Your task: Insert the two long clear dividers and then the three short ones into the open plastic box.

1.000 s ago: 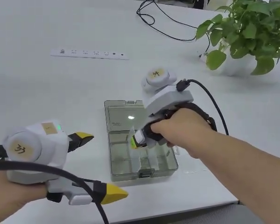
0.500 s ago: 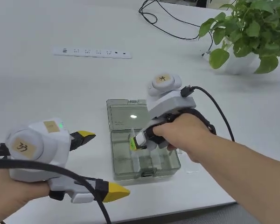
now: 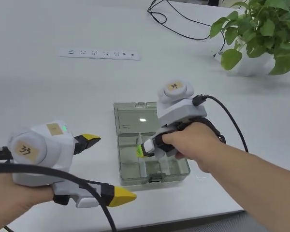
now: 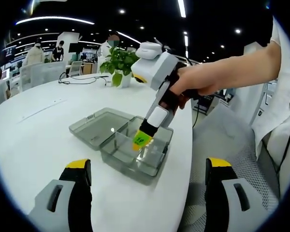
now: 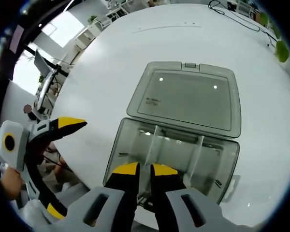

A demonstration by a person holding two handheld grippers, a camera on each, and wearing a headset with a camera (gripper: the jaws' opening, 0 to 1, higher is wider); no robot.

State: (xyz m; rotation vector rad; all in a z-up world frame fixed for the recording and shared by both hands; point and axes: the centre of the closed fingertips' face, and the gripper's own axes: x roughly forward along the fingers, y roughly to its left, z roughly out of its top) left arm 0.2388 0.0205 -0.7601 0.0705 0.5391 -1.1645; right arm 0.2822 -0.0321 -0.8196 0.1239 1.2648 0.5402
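The open smoky-clear plastic box (image 3: 127,145) lies on the white table, its lid (image 3: 135,117) flat behind the tray. My right gripper (image 3: 143,149) reaches down into the tray, near its left half. In the right gripper view its yellow fingertips (image 5: 127,169) are pinched on a thin clear divider (image 5: 151,142) that stands upright across the tray. A second clear divider (image 5: 198,149) stands to its right. My left gripper (image 3: 105,168) hovers open in front and left of the box (image 4: 113,145), holding nothing. In the left gripper view the right gripper (image 4: 141,140) dips into the tray.
A white power strip (image 3: 100,54) lies at the back left. A potted plant (image 3: 261,29) and black cables (image 3: 183,21) are at the back right. A clear piece (image 5: 232,186) lies on the table by the box's corner. The table's front edge (image 3: 193,212) runs just below the box.
The head camera has shifted a little. My right gripper has tipped slightly further over the tray, its tips staying inside. The left gripper has barely moved.
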